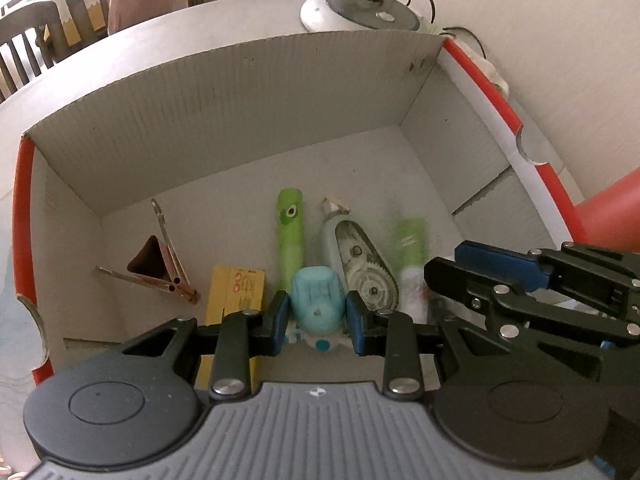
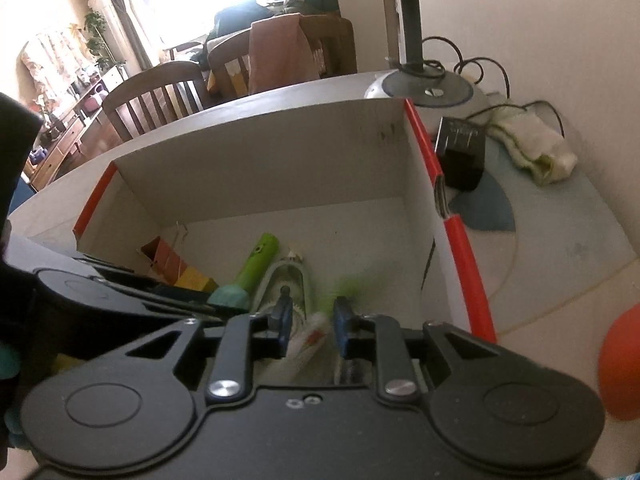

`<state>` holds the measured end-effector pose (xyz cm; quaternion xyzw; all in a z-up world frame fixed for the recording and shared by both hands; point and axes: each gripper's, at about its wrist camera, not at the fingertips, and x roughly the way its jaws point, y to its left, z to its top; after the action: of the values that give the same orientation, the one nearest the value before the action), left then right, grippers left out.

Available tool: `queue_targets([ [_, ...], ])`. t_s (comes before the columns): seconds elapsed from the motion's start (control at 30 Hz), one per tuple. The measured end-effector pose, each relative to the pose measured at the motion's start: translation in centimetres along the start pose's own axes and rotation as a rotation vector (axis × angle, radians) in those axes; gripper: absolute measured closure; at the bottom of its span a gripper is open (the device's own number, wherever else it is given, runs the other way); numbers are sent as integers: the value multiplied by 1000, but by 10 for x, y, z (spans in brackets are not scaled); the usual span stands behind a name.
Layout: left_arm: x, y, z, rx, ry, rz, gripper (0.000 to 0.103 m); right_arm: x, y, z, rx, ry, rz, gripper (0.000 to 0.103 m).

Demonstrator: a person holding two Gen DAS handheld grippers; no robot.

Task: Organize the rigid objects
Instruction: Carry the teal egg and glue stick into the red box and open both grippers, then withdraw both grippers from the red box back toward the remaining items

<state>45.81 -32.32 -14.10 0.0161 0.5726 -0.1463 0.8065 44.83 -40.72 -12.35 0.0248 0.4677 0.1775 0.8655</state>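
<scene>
A white cardboard box (image 1: 224,120) with red edges holds the objects. My left gripper (image 1: 318,316) is shut on a teal plastic piece (image 1: 318,300), low over the box floor. Behind it lie a green tube (image 1: 290,236), a correction tape dispenser (image 1: 360,264) and a yellow carton (image 1: 236,292). My right gripper (image 2: 311,322) stands slightly open inside the box; a green-and-white tube (image 2: 316,332) lies blurred between its pads, apart from them. In the left wrist view the right gripper (image 1: 442,260) hovers beside that tube (image 1: 412,256). The left gripper (image 2: 200,304) with the teal piece (image 2: 230,296) shows at the left of the right wrist view.
A copper-coloured triangular holder (image 1: 160,264) lies in the box's left corner. Behind the box stand a lamp base (image 2: 428,88) with cables, a black adapter (image 2: 460,156) and a folded cloth (image 2: 536,148). An orange-red object (image 2: 620,364) sits right of the box. Chairs (image 2: 156,92) stand beyond the table.
</scene>
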Motion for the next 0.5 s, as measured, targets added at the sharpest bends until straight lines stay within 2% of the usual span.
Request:
queue_targets([
  [0.17, -7, 1, -6, 4, -10, -2, 73, -6, 1, -3, 2, 1, 11, 76],
  [0.23, -11, 2, -7, -3, -20, -7, 73, -10, 2, -4, 4, -6, 15, 70],
  [0.5, -36, 8, -19, -23, -85, -39, 73, -34, 4, -8, 12, -51, 21, 58],
])
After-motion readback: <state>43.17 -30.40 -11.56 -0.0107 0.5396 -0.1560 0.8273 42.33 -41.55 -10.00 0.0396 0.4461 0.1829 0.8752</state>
